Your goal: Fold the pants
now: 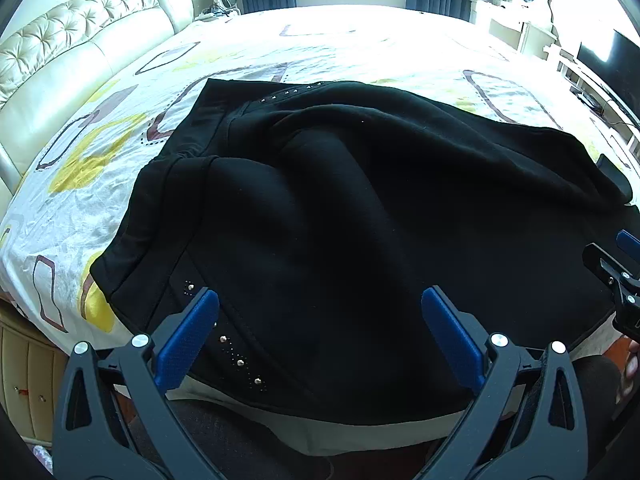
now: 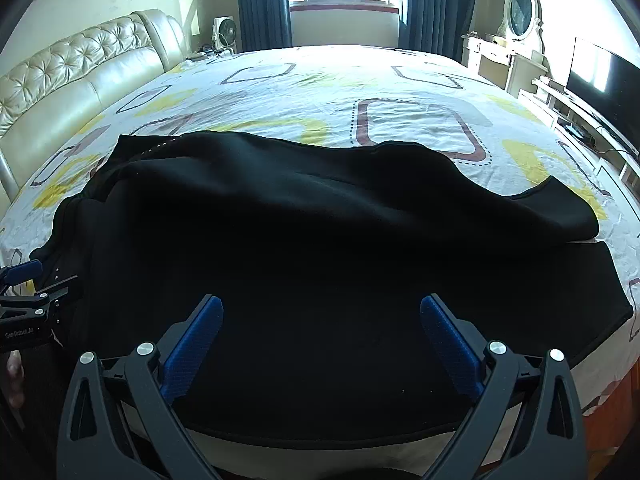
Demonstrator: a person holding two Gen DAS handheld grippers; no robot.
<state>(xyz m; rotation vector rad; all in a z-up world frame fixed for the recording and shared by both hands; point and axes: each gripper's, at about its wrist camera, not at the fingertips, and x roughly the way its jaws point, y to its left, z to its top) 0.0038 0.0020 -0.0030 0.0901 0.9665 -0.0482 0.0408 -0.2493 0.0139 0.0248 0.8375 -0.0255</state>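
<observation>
Black pants (image 1: 340, 208) with small metal studs lie spread and loosely doubled over on the bed, near its front edge; they fill the middle of the right wrist view (image 2: 304, 248) too. My left gripper (image 1: 320, 300) is open, its blue pads above the pants' near left part, holding nothing. My right gripper (image 2: 322, 308) is open above the pants' near edge, empty. The right gripper also shows at the right edge of the left wrist view (image 1: 616, 272), and the left gripper shows at the left edge of the right wrist view (image 2: 28, 280).
The bed (image 2: 400, 92) has a white sheet with yellow and brown shapes. A cream tufted headboard (image 2: 80, 68) is at left. A dresser with an oval mirror (image 2: 520, 4) and a TV (image 2: 600, 76) stand at right. A fan (image 2: 224, 32) stands by the curtained window.
</observation>
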